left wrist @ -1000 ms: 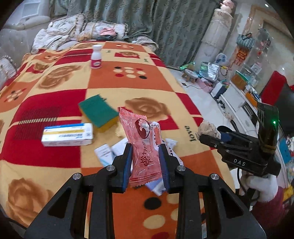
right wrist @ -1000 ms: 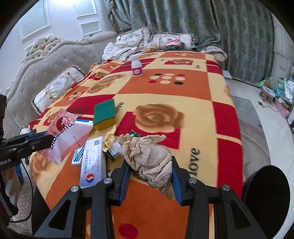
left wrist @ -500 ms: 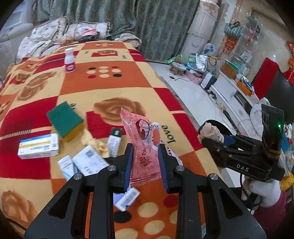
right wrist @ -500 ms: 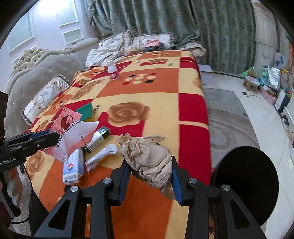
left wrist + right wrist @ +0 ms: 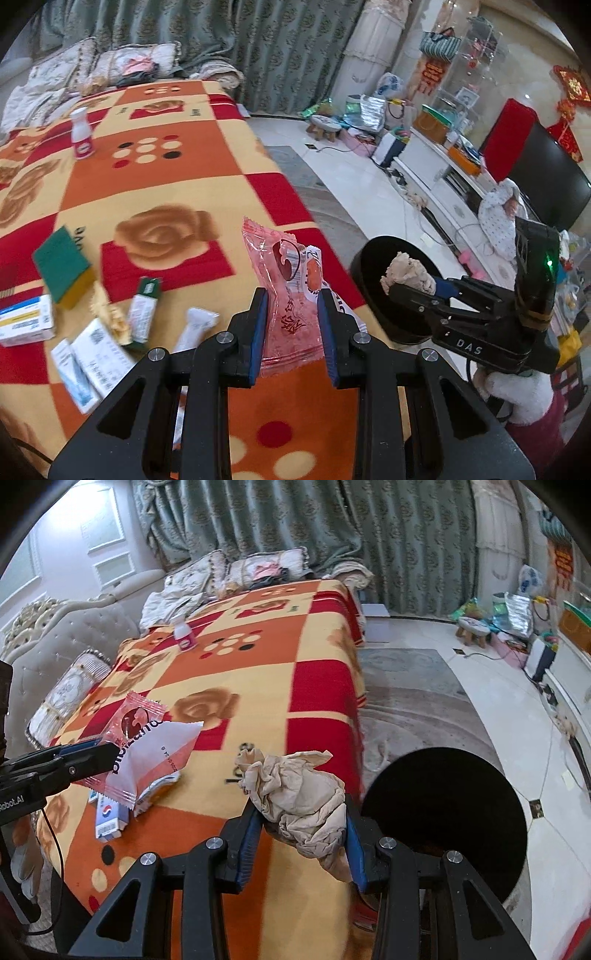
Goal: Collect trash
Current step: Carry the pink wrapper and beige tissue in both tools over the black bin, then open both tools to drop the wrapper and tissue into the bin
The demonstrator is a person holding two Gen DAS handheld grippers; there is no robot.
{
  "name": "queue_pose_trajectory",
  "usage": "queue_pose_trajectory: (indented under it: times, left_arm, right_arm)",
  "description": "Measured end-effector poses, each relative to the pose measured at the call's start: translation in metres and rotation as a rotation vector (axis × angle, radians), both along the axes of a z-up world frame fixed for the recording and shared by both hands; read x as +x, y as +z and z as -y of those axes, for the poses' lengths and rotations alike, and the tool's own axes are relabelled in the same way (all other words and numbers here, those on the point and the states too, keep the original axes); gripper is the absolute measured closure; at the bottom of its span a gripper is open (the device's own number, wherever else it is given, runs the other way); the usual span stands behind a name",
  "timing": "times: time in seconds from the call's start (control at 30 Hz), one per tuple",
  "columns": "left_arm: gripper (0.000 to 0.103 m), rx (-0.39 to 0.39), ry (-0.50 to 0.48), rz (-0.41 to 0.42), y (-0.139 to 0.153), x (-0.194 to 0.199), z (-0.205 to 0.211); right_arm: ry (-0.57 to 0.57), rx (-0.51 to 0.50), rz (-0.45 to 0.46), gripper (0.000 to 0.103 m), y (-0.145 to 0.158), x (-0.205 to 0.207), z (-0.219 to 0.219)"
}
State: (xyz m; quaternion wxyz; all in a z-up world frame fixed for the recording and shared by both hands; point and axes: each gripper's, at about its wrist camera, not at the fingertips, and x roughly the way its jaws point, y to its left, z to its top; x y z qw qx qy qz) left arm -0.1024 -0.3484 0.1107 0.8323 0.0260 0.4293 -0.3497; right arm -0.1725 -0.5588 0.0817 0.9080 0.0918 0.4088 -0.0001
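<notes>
My left gripper (image 5: pixel 291 299) is shut on a pink plastic snack wrapper (image 5: pixel 286 291), held upright above the patterned blanket. In the right wrist view the same wrapper (image 5: pixel 147 753) sticks out of the left gripper (image 5: pixel 107 751) at the left edge. A crumpled beige tissue wad (image 5: pixel 299 805) is clamped in my right gripper (image 5: pixel 301 823), near the blanket's right edge. In the left wrist view that wad (image 5: pixel 406 271) and the right gripper (image 5: pixel 413 284) hover over a round black bin (image 5: pixel 373 295). The bin (image 5: pixel 443 812) stands on the floor beside the table.
On the blanket (image 5: pixel 147 184) lie a green sponge (image 5: pixel 62 266), small boxes (image 5: pixel 26 321), tubes (image 5: pixel 142 310), paper slips (image 5: pixel 96 347) and a white bottle (image 5: pixel 82 133) farther back. A sofa with cushions (image 5: pixel 74 657) borders the left; a TV cabinet (image 5: pixel 461 177) lines the right.
Both grippers have swung right, away from the litter on the blanket toward the table edge, each keeping its load. The black bin has come into fuller view under the right gripper.
</notes>
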Motion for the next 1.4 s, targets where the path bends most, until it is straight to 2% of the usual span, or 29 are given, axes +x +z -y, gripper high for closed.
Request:
queue_pose_trajectory:
  times: [0.5, 0.9, 0.97, 1.03, 1.13, 1.17, 1.2, 1.23, 1.4]
  left_arm:
    - [0.078, -0.005, -0.116, -0.037, -0.017, 0.001, 0.094]
    - [0.078, -0.016, -0.166, -0.082, -0.037, 0.001, 0.14]
    - [0.078, -0.016, -0.167, -0.08, -0.039, -0.001, 0.145]
    - [0.075, -0.017, -0.171, -0.081, -0.04, -0.001, 0.15]
    - [0.06, -0.015, -0.179, -0.088, -0.041, -0.002, 0.152]
    - [0.054, -0.019, -0.181, -0.089, -0.041, -0.002, 0.152]
    - [0.052, -0.021, -0.183, -0.089, -0.04, -0.003, 0.152]
    - [0.052, -0.019, -0.183, -0.088, -0.041, -0.004, 0.151]
    - [0.052, -0.008, -0.164, -0.097, -0.041, -0.003, 0.144]
  right_arm:
    - [-0.132, 0.029, -0.039, 0.065, -0.018, -0.018, 0.068]
    - [-0.224, 0.055, -0.075, 0.064, -0.038, -0.026, 0.114]
    - [-0.239, 0.059, -0.073, 0.06, -0.038, -0.027, 0.119]
    - [-0.25, 0.064, -0.066, 0.058, -0.037, -0.029, 0.124]
    - [-0.268, 0.075, -0.056, 0.054, -0.035, -0.03, 0.127]
    - [-0.275, 0.081, -0.054, 0.052, -0.035, -0.031, 0.129]
    - [-0.281, 0.087, -0.053, 0.045, -0.035, -0.031, 0.13]
    - [-0.286, 0.092, -0.052, 0.039, -0.035, -0.032, 0.131]
    - [-0.288, 0.094, -0.051, 0.038, -0.035, -0.034, 0.13]
